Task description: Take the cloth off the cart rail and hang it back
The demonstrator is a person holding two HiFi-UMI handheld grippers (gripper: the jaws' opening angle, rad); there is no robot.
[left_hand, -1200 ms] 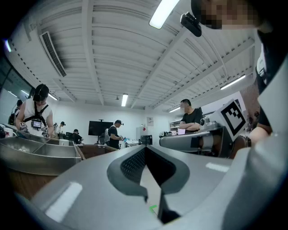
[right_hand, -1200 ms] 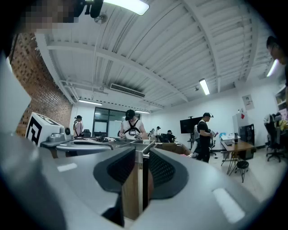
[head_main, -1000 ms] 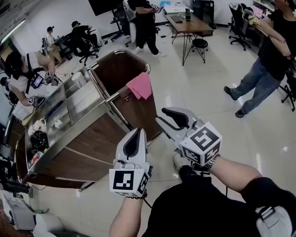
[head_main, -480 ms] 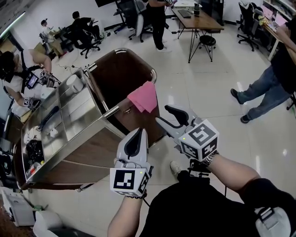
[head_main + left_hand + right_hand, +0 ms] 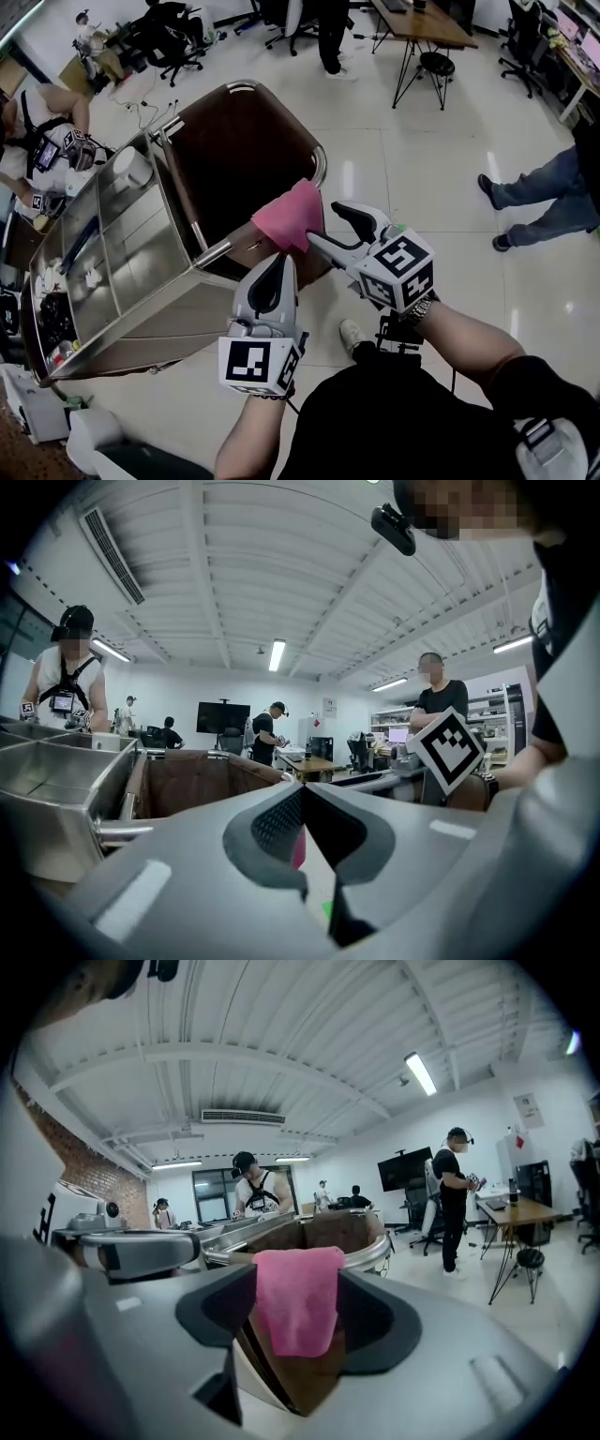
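Our right gripper (image 5: 325, 223) has just been opening its jaws; the pink cloth (image 5: 291, 214), draped over the cart rail (image 5: 221, 251), sits framed between them, unpinched. We should push in squarely and clamp near the rail. Our left gripper (image 5: 279, 267) is closed, empty.

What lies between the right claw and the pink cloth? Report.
Nothing: in the right gripper view the pink fabric cloth hangs unobstructed ahead of the right claw, whose empty jaws have just been opening.
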